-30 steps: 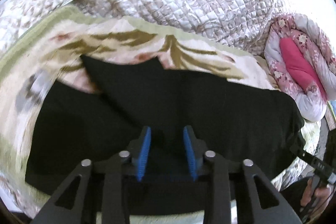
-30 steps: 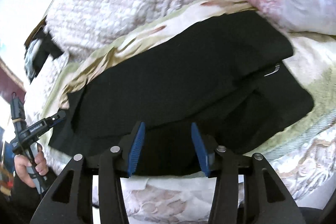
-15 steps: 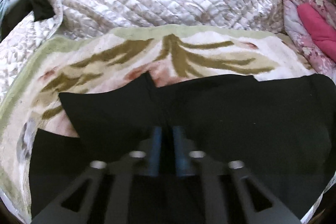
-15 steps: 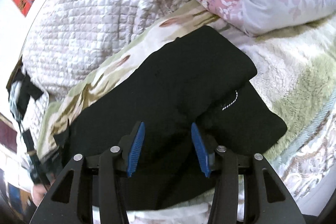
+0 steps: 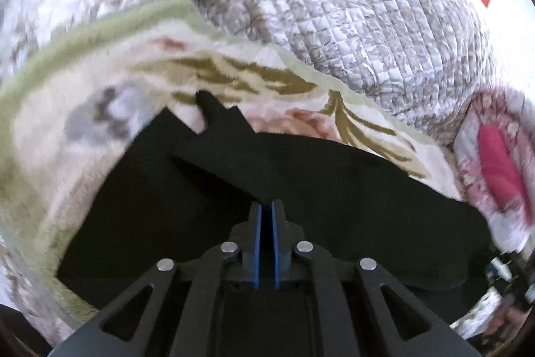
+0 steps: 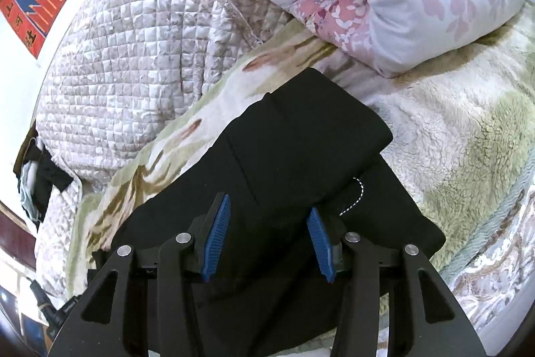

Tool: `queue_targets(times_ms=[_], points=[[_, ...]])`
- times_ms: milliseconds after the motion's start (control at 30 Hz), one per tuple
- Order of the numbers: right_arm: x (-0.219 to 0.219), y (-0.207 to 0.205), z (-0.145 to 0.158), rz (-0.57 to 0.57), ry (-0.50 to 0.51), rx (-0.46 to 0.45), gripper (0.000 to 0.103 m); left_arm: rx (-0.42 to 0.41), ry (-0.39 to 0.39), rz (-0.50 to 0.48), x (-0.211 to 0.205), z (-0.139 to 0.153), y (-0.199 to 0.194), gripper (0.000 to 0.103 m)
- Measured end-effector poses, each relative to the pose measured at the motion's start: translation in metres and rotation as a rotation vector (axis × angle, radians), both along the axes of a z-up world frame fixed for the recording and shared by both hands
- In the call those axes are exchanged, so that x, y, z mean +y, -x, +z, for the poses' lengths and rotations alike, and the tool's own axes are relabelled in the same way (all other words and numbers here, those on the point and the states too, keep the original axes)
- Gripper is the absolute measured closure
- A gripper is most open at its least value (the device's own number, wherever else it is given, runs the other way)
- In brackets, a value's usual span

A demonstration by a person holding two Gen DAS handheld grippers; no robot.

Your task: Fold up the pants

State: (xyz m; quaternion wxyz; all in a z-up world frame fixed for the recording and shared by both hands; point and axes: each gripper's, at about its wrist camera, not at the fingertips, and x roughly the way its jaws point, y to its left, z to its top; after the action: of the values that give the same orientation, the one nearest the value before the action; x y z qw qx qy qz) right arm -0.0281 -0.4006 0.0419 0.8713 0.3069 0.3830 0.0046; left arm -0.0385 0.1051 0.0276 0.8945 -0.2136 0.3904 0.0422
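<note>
Black pants [image 5: 334,189] are pinched at an edge by the left gripper [image 5: 266,206]. The right gripper [image 6: 267,216] is held spread wide above them; the fold should be carried over evenly.

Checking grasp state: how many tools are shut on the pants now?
1. The left tool is shut on a black pants fold; the right tool hovers open above the pants.

Pants [image 6: 301,156] matt black cloth; blanket [image 6: 468,136] fluffy fleece; quilt [image 5: 351,15] stitched, slightly glossy fabric.
</note>
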Motion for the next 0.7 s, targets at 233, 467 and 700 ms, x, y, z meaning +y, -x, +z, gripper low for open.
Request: queue_targets(times_ms=[233, 467, 700], points=[[-0.004, -0.001, 0.0, -0.015, -0.014, -0.006, 0.056, 0.023, 0.125, 0.069, 0.021, -0.012, -0.005, 0.071], [-0.005, -0.003, 0.001, -0.023, -0.021, -0.006, 0.056, 0.042, 0.193, 0.1, 0.029, -0.024, -0.021, 0.071], [-0.009, -0.009, 0.003, -0.051, -0.014, 0.004, 0.096, 0.025, 0.148, 0.128, 0.032, -0.015, -0.023, 0.098]])
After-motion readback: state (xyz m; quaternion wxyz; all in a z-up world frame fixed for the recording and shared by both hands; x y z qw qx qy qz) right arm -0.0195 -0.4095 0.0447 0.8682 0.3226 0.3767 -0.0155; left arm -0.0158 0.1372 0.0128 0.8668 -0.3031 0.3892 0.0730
